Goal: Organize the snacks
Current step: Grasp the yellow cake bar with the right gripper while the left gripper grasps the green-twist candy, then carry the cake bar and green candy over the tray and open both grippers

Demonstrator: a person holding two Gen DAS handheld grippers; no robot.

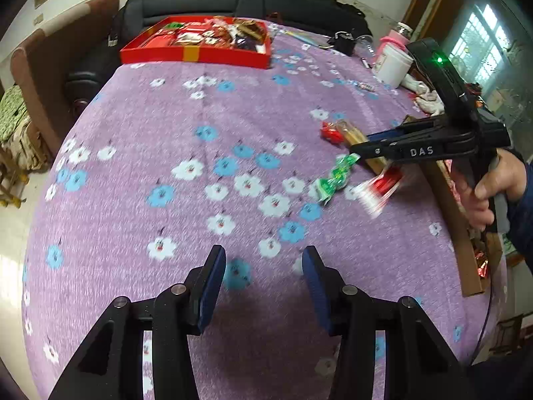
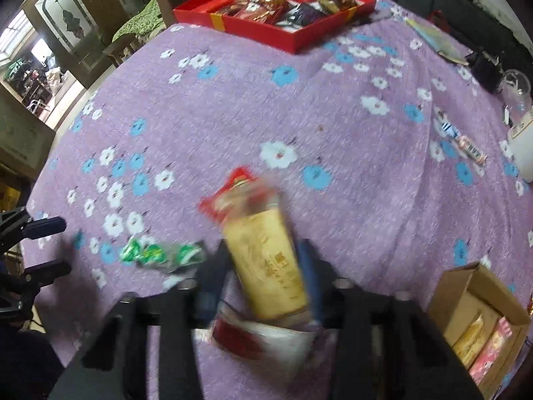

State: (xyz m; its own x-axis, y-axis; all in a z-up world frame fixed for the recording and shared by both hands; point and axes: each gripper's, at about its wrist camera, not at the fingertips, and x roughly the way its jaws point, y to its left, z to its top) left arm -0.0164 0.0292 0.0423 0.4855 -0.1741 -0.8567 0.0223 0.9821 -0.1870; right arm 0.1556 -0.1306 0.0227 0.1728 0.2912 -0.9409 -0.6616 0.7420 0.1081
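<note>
my right jaws (image 2: 263,263) are closed around a yellow packet (image 2: 266,260) with a red end — it stands between the pads and they seem to pinch its sides, though the blur keeps me from being sure how firm the hold is. my left jaws (image 1: 263,266) are spread and pinch nothing; they hang over bare purple cloth (image 1: 200,116) on the counter.

the step in hand, as i judge it, is lifting this packet clear so it can go to the red tray (image 2: 293,35) at the far side. to do it well i would keep the pinch on the packet's middle, not its crinkly end, and squeeze only enough to stop it sliding, since a biscuit pack like this likely crushes. raise it straight before carrying, so it does not drag the others along.

a red-and-white packet (image 2: 263,336) lies just under the yellow one, touching or nearly so; i cannot tell if it is caught too. a green sweet strip (image 2: 160,253) lies just to the left of my right jaws, apart from them. in the left view that strip (image 1: 336,176) is well ahead and to the right of my left jaws, near the right tool.

the tray is well apart from both jaws, already holding many wrapped snacks. a cardboard box (image 2: 479,320) with more packets sits near, to the right.
</note>
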